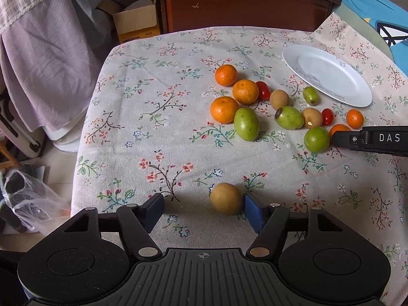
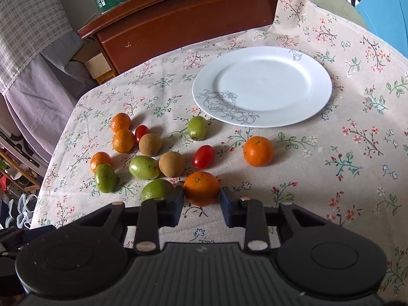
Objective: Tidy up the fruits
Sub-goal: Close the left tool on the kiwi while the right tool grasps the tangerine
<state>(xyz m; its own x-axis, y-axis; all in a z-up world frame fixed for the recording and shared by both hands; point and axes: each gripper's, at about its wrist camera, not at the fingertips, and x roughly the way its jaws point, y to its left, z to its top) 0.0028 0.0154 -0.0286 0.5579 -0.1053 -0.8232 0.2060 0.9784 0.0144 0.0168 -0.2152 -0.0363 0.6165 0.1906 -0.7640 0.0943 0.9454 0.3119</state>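
The bench (image 2: 331,178), under a flowered cloth, carries a white plate (image 2: 318,81) toward its far right corner, nothing on it yet. That plate looks like the collecting place, though the task does not say so.

Between the plate and the near edge lies the scatter of fruit: small oranges, green plum-like fruits, brown round fruits and two red cherry tomatoes. The nearest orange (image 2: 202,188) sits at the near side of this group, with a green fruit (image 2: 156,189) just beside it on the left.

The right tongs (image 2: 201,205) stand wide, their jaws flanking that orange with a gap on each side; it is not yet held. To do this well, I judge they should go a little further forward so the pads meet the orange's widest part, then close gently. The left jaw is almost against the green fruit, so closing may nudge it.

Well apart from the group, near the bench's near edge, a lone brown fruit (image 1: 226,198) rests on the cloth. The left tongs (image 1: 204,210) are also wide; the right pad touches or nearly touches this fruit, while the left pad stands well clear. Centring before closing would keep it from rolling off sideways.
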